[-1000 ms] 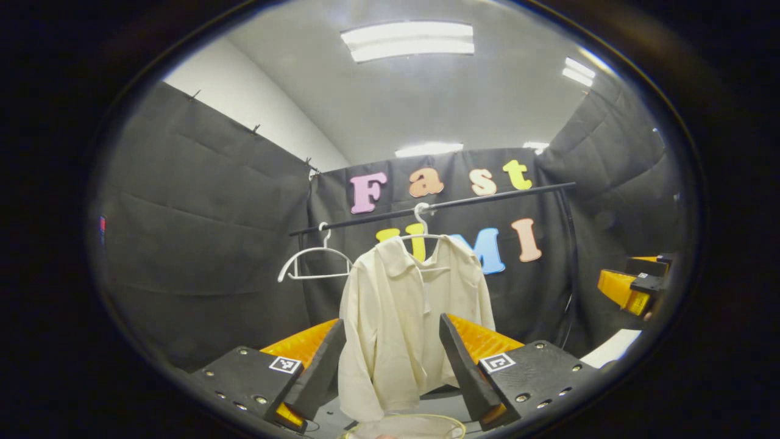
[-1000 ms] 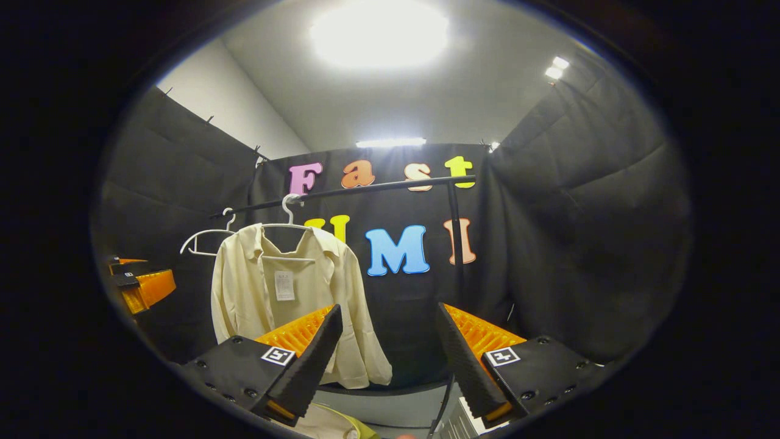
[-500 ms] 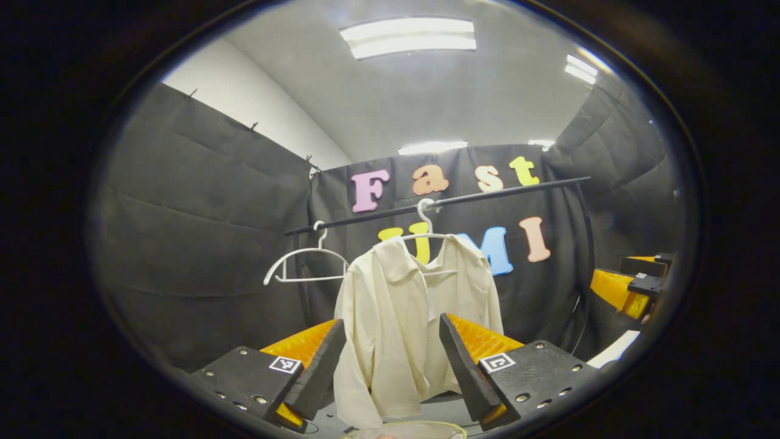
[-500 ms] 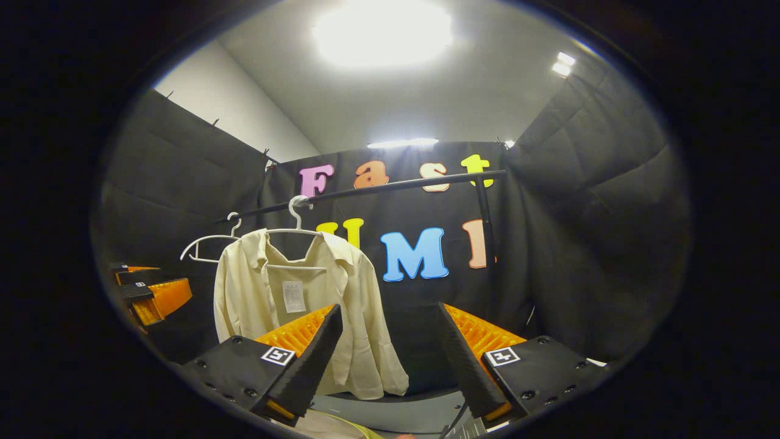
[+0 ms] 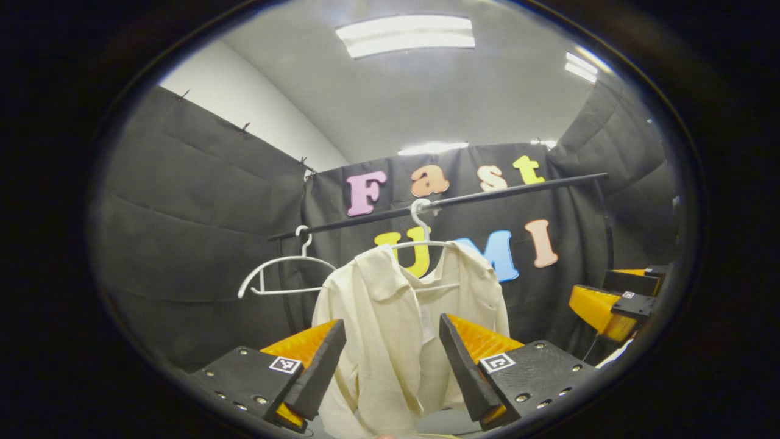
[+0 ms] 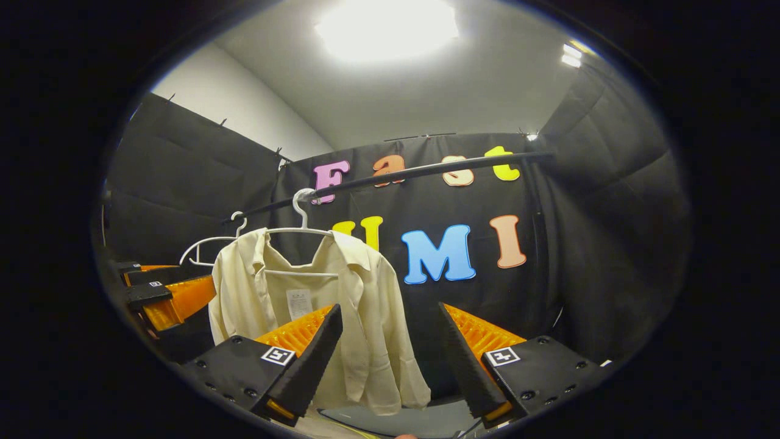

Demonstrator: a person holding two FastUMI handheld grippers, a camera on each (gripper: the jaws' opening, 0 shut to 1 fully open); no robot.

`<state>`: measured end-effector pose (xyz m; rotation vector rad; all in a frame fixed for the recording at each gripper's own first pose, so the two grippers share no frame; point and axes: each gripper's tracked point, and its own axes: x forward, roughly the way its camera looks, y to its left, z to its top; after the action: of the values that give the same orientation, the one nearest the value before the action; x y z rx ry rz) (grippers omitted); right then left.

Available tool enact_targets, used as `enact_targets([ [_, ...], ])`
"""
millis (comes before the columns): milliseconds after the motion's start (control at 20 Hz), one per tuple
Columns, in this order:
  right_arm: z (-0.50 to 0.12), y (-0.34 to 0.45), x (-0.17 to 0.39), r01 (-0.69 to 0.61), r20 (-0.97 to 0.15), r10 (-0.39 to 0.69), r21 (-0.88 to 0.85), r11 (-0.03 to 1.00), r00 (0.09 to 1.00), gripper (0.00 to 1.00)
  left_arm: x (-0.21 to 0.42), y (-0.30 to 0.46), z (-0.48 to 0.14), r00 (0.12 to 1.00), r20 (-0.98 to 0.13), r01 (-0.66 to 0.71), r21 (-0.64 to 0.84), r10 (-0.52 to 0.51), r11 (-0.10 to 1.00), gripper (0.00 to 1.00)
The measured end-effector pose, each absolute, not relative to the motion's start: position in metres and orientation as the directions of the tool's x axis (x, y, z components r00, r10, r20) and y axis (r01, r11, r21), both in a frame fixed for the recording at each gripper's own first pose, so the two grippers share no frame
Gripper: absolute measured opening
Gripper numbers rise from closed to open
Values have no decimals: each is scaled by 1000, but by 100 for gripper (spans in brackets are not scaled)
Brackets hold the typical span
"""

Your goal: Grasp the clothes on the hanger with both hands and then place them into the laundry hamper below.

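Presumably light and limp, the shirt [image 5: 396, 329] on its hanger [image 5: 426, 244] is best pinched at both shoulders; left gripper [image 5: 390, 372] and right gripper [image 6: 390, 366] gape wide, empty.

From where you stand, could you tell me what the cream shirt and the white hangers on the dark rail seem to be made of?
Cream shirt: thin woven cloth, matte, hanging in soft folds. White hangers: slim, smooth, evenly white; probably plastic or coated wire. Dark rail: apparently a rigid, smooth metal tube.

A bare white plastic hanger [image 5: 277, 274] hangs from the thin black metal rail [image 5: 487, 191] that crosses the booth. White ceiling light panels [image 5: 405, 36] glow above a white wall [image 5: 244, 103].
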<state>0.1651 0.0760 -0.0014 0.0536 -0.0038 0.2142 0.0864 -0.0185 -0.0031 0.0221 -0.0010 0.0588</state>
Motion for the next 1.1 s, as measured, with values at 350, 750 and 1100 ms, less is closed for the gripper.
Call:
enact_targets([
  [350, -5, 104, 222, -281, 19, 281, 60, 958, 960, 97, 148, -20, -18, 996, -14, -91, 32, 91, 995, 90],
  [750, -18, 139, 288, -331, -2, 333, 107, 938, 943, 98, 209, -15, -34, 988, -22, -150, 63, 152, 987, 91],
  [1100, -40, 172, 337, -360, -52, 370, 140, 922, 928, 95, 245, -1, -53, 975, -41, -215, 87, 219, 973, 91],
])
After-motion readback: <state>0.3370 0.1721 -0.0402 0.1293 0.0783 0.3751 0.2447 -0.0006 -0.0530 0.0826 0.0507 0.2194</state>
